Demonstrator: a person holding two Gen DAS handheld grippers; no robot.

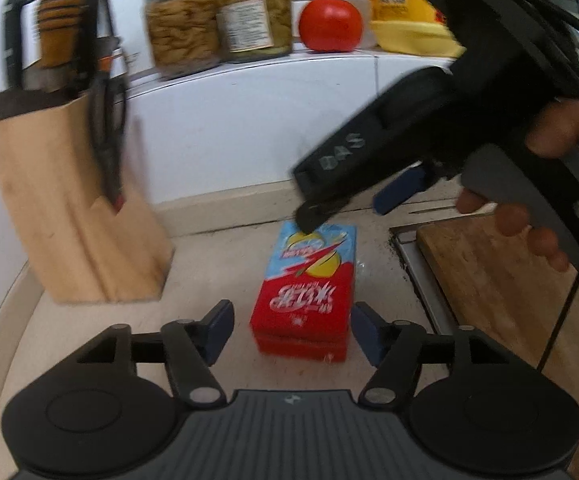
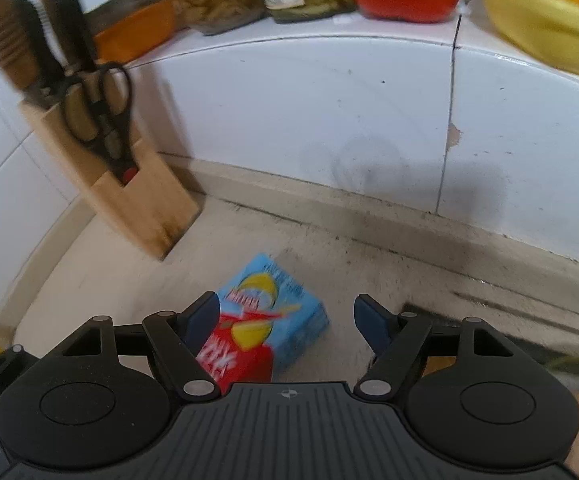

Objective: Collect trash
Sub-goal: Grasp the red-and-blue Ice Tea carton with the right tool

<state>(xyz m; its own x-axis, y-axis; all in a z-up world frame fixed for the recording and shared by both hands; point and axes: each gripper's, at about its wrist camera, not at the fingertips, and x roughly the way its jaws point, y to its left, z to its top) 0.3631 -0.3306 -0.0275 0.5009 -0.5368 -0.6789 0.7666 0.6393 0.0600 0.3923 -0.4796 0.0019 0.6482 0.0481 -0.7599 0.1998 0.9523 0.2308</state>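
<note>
A small rectangular cardboard drink carton (image 1: 303, 292), red at one end and light blue at the other, lies flat on the pale, speckled stone bench (image 1: 209, 268), close to the white tiled wall. Its printed face shows yellow lemon shapes, a red zigzag stripe and white lettering that is too blurred and upside down to read.

The left gripper (image 1: 291, 330) has its blue-padded fingers (image 1: 219, 330) spread to either side of the carton's red end, and neither pad presses on it. The right gripper (image 2: 287, 324) also has its fingers spread; from its own camera the carton lies between and just beyond them, with the left pad overlapping the carton's edge, though contact cannot be told. From the left wrist view the right gripper's black body bears pale letters that look like "DAS", and a bare hand (image 1: 529, 216) holds its grey handle.

To the left stands an angled light-wood knife block (image 1: 73, 216) with black- and wood-handled knives and black-handled scissors (image 2: 97, 112) in it. On the white ledge above stand two glass jars (image 1: 217, 24), one paper-labelled with unreadable print, a smooth round red tomato (image 1: 329, 26) and a yellow packet (image 1: 401, 8) with a QR code. A wooden cutting board (image 1: 485, 280) lies at the right.
</note>
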